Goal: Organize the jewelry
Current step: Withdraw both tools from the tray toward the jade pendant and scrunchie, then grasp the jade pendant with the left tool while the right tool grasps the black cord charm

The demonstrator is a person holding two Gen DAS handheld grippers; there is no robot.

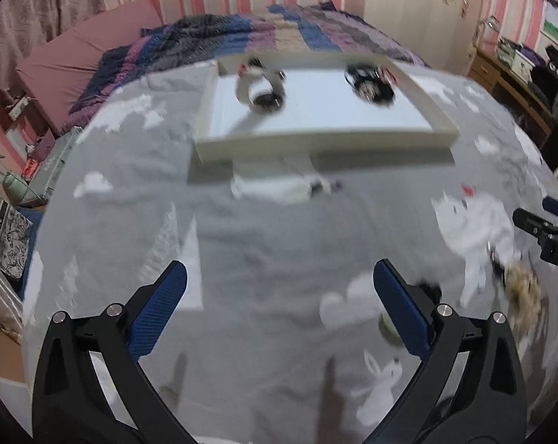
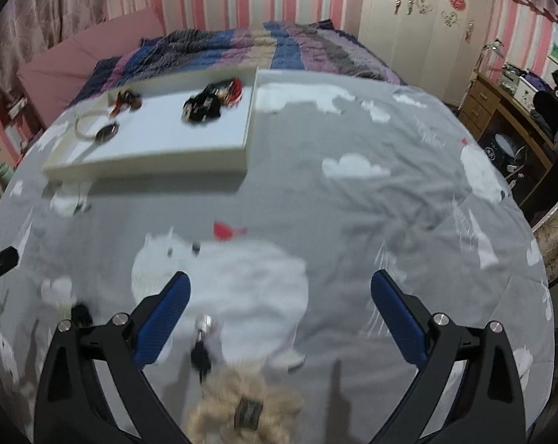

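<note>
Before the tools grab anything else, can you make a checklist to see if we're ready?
1. Right tool open: ok.
2. Left tool open and holding nothing: ok.
3. Beige fluffy scrunchie lies below the right tool, not between its fingers: not ok.
4. White tray has bare floor for more pieces: ok.
5. Small silver and black piece identified: cannot tell, blurred.

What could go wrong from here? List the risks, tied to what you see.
1. The fluffy beige hair tie lies right beside a small dark piece; the open right gripper might catch both together.
2. The grey bedspread is soft and wrinkled, so small pieces could sink in or slip from the fingers.
3. The white tray sits on that soft bedding; a hard push might tip it.
</note>
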